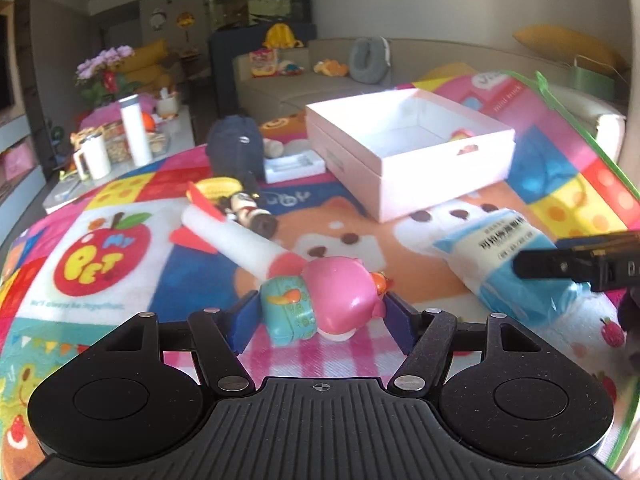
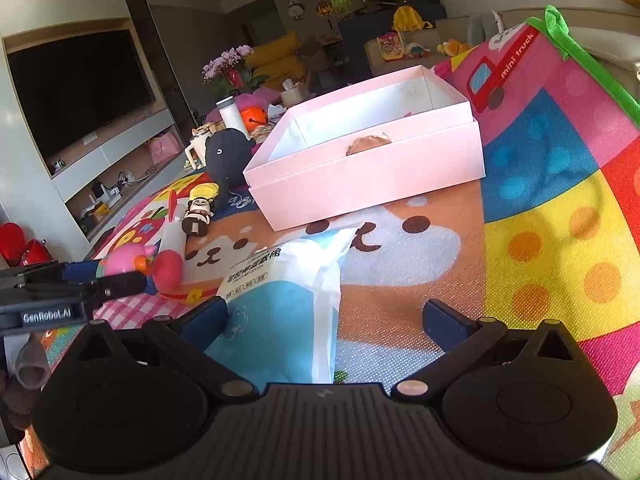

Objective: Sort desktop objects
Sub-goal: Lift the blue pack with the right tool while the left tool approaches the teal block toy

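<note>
Left wrist view: one pink toy (image 1: 336, 292) gripped in left tool (image 1: 320, 316) — right tool (image 2: 326, 320) wide open around one packet (image 2: 280, 304), its long axis toward one pink box (image 2: 372, 164).

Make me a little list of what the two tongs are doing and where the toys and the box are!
left tongs: closed around the pink and teal toy, low over the mat
right tongs: open, around the end of the blue and white packet
pink box: open, on the play mat, behind the packet
white tube: lying on the mat beyond the pink toy
little figure: lying beside the tube
dark plush: left of the box
</note>
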{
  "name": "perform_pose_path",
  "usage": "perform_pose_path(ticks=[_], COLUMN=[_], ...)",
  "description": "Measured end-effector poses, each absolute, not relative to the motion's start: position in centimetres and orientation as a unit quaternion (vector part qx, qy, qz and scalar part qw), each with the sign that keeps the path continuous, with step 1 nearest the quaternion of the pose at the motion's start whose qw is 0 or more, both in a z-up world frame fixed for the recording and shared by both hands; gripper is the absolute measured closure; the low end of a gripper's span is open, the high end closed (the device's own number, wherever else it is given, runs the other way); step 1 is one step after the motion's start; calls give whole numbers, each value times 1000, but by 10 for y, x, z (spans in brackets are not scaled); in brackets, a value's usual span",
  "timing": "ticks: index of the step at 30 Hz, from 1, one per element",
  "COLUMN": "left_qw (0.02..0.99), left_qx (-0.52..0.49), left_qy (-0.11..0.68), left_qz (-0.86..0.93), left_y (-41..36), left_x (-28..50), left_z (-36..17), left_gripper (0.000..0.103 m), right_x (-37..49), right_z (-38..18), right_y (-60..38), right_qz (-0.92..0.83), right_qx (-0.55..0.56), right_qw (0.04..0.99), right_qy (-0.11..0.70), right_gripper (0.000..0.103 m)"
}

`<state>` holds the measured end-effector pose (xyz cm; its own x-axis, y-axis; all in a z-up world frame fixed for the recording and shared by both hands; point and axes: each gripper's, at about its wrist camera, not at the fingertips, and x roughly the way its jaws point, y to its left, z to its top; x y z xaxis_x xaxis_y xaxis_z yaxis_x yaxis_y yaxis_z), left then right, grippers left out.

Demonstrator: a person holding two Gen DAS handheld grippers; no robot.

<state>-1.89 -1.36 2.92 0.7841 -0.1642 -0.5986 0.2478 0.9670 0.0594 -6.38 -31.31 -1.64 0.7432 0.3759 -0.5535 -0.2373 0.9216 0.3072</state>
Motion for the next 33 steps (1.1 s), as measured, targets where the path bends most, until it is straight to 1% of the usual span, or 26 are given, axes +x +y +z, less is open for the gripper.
perform_pose_path(ticks=[4, 5, 6, 9, 13, 17, 20, 24, 28, 33], left_qw=[936, 936, 935, 932, 925, 910, 909, 924, 933, 943], left_qx=[68, 67, 65, 54, 39, 5, 20, 56, 55, 59], left_qy=[326, 327, 328, 335, 345, 350, 329, 312, 316, 308], left_qz=[-112, -113, -116, -127, -156, -223, -255, -214, -162, -112], left_y=[-24, -24, -25, -24, -27, -30, -37, -37, -27, -23], left_x=[-21, -22, -25, -31, -41, -54, -71, -72, -54, -37], left_z=[18, 18, 17, 18, 18, 23, 31, 34, 27, 21], left_gripper=[27, 25, 20, 13, 12, 10, 8, 7, 7, 6], right_x=[-74, -77, -80, -86, -83, -83, -86, -85, -87, -86], right_z=[-5, -1, 2, 10, 4, -9, -11, -18, -22, -18], right_y=[-321, -324, -327, -339, -349, -354, -351, -341, -325, -330], right_qz=[146, 138, 131, 89, 10, -15, -13, -1, -9, 26], right_qx=[103, 99, 94, 83, 59, 58, 55, 44, -4, -6], right_qw=[937, 942, 945, 956, 958, 948, 947, 939, 938, 930], right_qy=[300, 291, 283, 267, 282, 313, 317, 341, 346, 365], right_gripper=[0, 0, 0, 0, 0, 0, 0, 0, 0, 0])
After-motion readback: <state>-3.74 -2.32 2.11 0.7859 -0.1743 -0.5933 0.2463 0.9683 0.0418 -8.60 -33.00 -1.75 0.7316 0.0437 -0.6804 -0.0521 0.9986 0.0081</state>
